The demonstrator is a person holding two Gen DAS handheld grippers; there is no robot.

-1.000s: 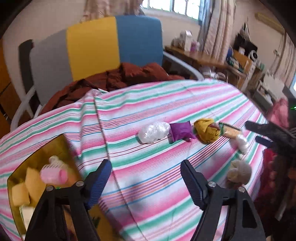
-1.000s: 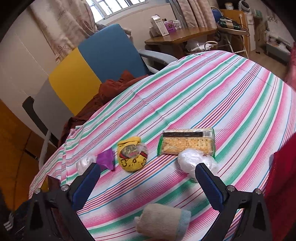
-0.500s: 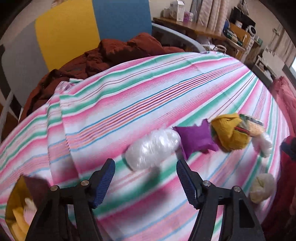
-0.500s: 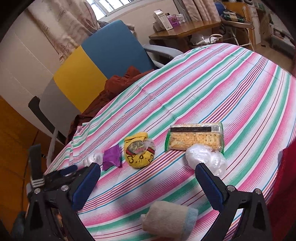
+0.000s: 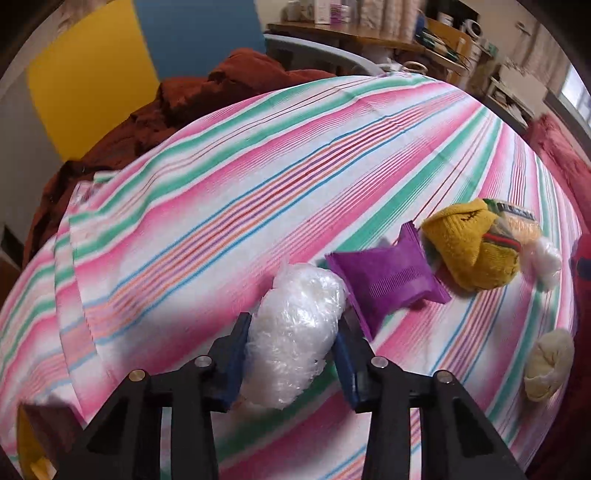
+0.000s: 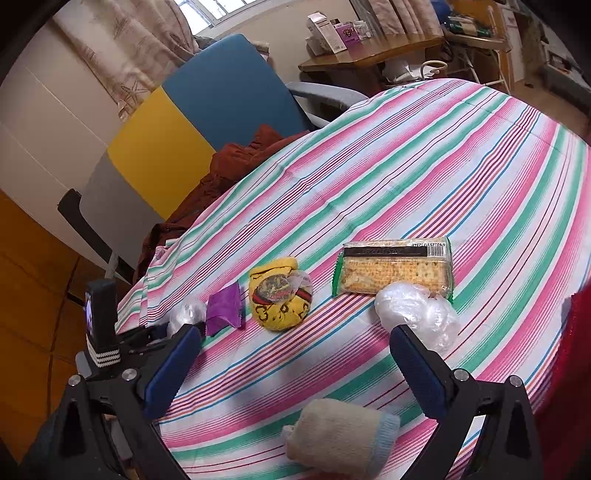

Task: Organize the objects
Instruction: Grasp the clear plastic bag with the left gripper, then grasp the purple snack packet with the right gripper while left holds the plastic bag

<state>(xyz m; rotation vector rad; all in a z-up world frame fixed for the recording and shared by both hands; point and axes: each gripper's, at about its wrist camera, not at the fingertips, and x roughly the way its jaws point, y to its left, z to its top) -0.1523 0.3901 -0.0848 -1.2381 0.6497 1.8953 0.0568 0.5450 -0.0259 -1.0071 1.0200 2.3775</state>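
Left gripper closes on the crumpled plastic bundle

Left wrist view: a second ago the left gripper (image 5: 291, 350) hung wide over bare cloth; now its fingers (image 5: 233, 354) pinch the plastic bundle (image 5: 295, 332) on the striped tabletop (image 5: 258, 184), touching the purple packet (image 5: 388, 284), so it looks ready to lift.
Right wrist view: the right gripper (image 6: 291, 373) stays wide open, empty, above the rolled sock (image 6: 340, 439).

Little can be read. The clear plastic cracker packet with green ends (image 6: 395, 267), lying on the striped tablecloth, carries a white barcode patch with a row of digits along its far edge — upside down in the right wrist view and too small to make out. A dark band on the same packet bears pale lettering, also illegible. The white carton (image 6: 325, 32) on the wooden desk shows printed panels — unreadable.
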